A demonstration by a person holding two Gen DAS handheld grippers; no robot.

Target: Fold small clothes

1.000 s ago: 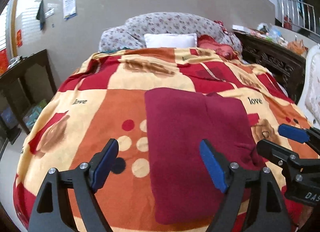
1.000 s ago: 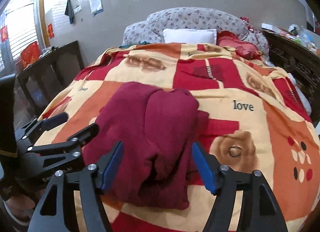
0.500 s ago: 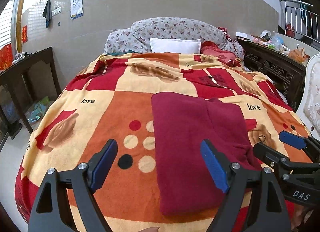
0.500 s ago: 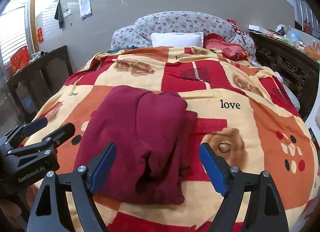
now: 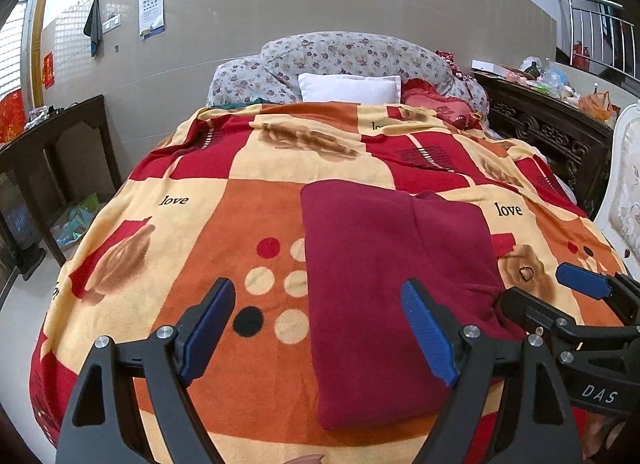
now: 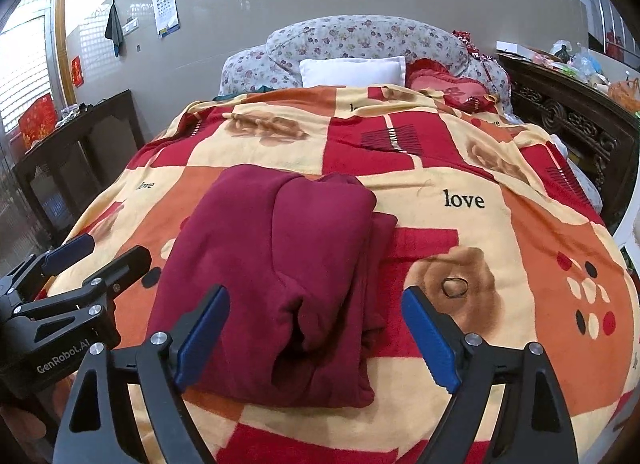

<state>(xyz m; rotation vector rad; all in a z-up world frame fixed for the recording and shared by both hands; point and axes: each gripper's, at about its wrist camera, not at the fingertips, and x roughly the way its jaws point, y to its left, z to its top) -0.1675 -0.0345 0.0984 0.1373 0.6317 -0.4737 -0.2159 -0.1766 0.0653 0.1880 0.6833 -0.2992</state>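
A dark red garment (image 5: 380,264) lies folded into a long rectangle on the patterned blanket (image 5: 200,264), its layered right edge a little rumpled (image 6: 320,304). My left gripper (image 5: 316,288) hovers open above the garment's near left edge, with nothing between its blue pads. My right gripper (image 6: 316,294) stands open over the garment's near right part, its pads clear of the cloth. Each gripper also shows in the other's view: the right gripper (image 5: 536,284) at the right edge, the left gripper (image 6: 110,250) at the left edge.
Floral pillows and a white pillow (image 5: 348,88) sit at the head of the bed. A dark wooden table (image 5: 60,136) stands left of the bed, and a carved cabinet (image 5: 552,132) and a white chair (image 5: 624,184) right. A small dark ring (image 6: 454,287) lies on the blanket.
The right gripper's jaws have spread wider around the garment's near end. Both views have drawn back slightly from the garment, which lies still.
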